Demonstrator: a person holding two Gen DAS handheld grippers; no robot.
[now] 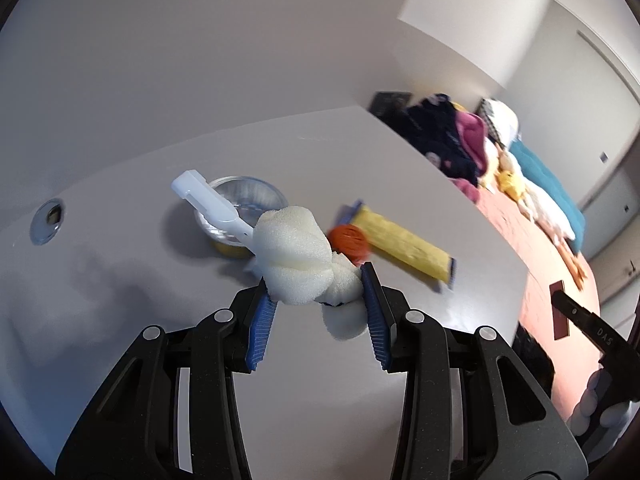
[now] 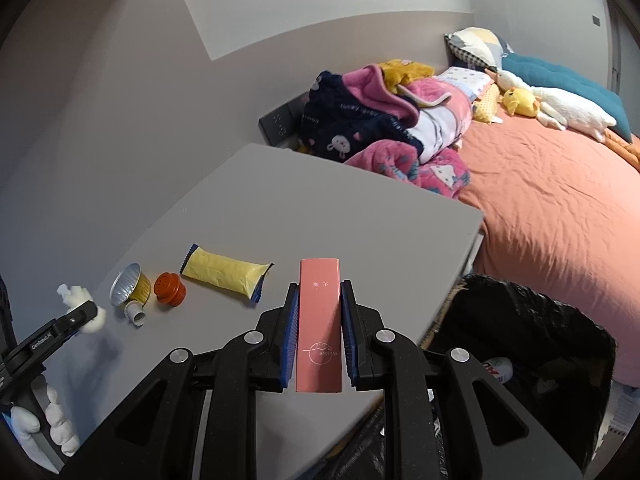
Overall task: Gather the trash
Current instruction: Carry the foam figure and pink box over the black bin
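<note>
My left gripper (image 1: pixel 320 288) is shut on a crumpled white foam wad (image 1: pixel 298 262) and holds it just above the grey table (image 1: pixel 120 320); the wad also shows in the right wrist view (image 2: pixel 82 306). My right gripper (image 2: pixel 319 300) is shut on a flat pink box (image 2: pixel 320 320) above the table's near right part. On the table lie a yellow wrapper (image 2: pixel 224 271), an orange cap (image 2: pixel 169 288), a foil cup (image 2: pixel 130 290) on its side and a white plastic piece (image 2: pixel 135 314).
A black bin bag (image 2: pixel 528 340) stands open by the table's right edge, below my right gripper. Beyond lies a bed (image 2: pixel 560 208) with blankets and plush toys. A metal grommet (image 1: pixel 48 220) sits in the table at the far left.
</note>
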